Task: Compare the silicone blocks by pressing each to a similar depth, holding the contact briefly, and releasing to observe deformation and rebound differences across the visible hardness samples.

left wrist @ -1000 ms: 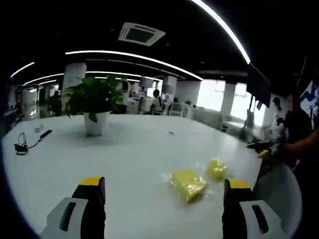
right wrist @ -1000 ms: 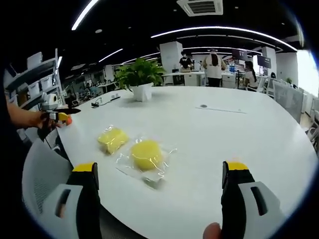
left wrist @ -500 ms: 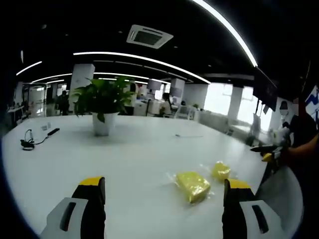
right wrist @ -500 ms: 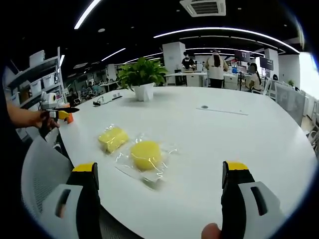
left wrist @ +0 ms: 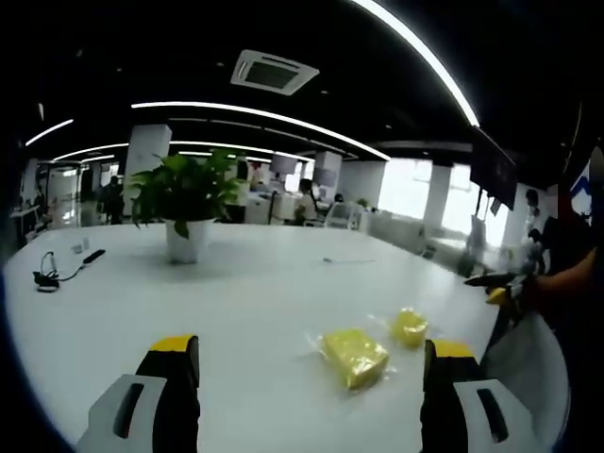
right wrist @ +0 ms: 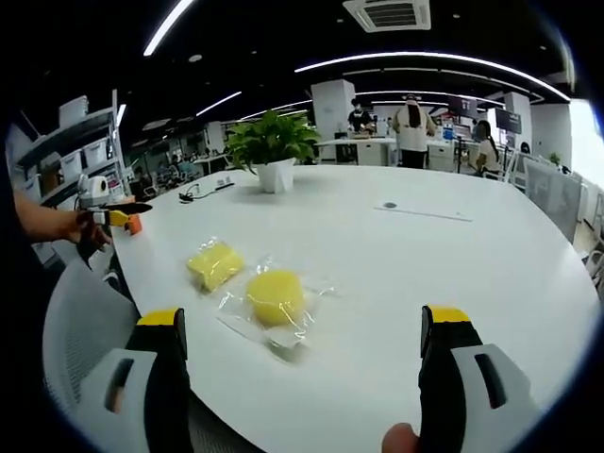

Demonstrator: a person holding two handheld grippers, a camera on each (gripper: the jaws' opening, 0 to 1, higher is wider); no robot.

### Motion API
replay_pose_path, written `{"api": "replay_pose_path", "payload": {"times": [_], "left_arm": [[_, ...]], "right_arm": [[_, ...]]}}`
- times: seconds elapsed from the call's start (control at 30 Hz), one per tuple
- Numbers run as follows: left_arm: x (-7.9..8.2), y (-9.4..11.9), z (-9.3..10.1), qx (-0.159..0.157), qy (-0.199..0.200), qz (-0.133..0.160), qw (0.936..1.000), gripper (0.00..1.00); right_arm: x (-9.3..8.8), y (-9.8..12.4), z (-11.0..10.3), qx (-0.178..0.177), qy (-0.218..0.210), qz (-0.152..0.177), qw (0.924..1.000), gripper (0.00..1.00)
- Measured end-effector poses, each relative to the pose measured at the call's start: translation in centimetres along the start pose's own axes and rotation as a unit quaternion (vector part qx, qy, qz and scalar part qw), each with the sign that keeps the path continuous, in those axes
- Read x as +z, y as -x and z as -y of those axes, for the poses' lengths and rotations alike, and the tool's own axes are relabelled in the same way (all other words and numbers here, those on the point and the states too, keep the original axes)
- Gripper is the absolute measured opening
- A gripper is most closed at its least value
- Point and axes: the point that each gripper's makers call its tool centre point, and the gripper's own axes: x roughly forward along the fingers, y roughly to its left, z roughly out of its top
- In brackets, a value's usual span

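Left tongs [left wrist: 309, 377]: released, jaws wide apart and grasping nothing, hovering over the near part of the tabletop [left wrist: 236, 302]; seen from the right gripper view they sit in a hand beyond the tabletop's left edge [right wrist: 115, 217].
Right tongs [right wrist: 309, 354]: released too, jaws spread and nothing between them, held above the near rim.
Rectangular yellow block [right wrist: 213, 263]: lies flat in clear wrap on the tabletop [right wrist: 396, 255], toward its left edge; in the left gripper view [left wrist: 354, 357] it rests just inside the right jaw.
Round yellow block [right wrist: 275, 296]: also in clear wrap, just beside the rectangular one, the two blocks apart; in the left gripper view [left wrist: 410, 326] it lies nearer the right-hand rim.
Edges: both blocks sit near the curved rim closest to the person; a pale chair back [right wrist: 80, 330] appears to stand just outside that rim, though the fisheye bends it.
Open room: broad bare white surface runs beyond the blocks to a potted plant [right wrist: 270, 149], which stands well apart from them.
Far side: a cable [left wrist: 49, 276] lies near the distant left edge.
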Motion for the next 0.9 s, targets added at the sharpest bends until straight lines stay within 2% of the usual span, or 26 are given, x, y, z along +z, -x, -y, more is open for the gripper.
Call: {"api": "replay_pose_path", "payload": {"times": [0.1, 0.4, 0.6, 0.9], "left_arm": [[0.1, 0.1, 0.0, 0.004, -0.004, -0.001, 1.0000, 1.00], [-1.1, 0.8, 0.1, 0.008, -0.006, -0.016, 0.9998, 1.00], [-0.7, 0.9, 0.2, 0.013, 0.000, -0.008, 0.9999, 1.00], [-0.6, -0.1, 1.6, 0.008, -0.015, -0.006, 0.9998, 1.00]], "right_arm": [[-0.1, 0.0, 0.0, 0.002, 0.001, 0.000, 1.0000, 0.97], [0.1, 0.5, -0.5, 0.005, 0.011, 0.011, 0.9999, 0.97], [-0.6, 0.6, -1.2, 0.013, 0.022, -0.001, 0.9997, 0.97], [-0.9, 0.7, -1.2, 0.008, 0.010, -0.003, 0.9999, 0.97]]}}
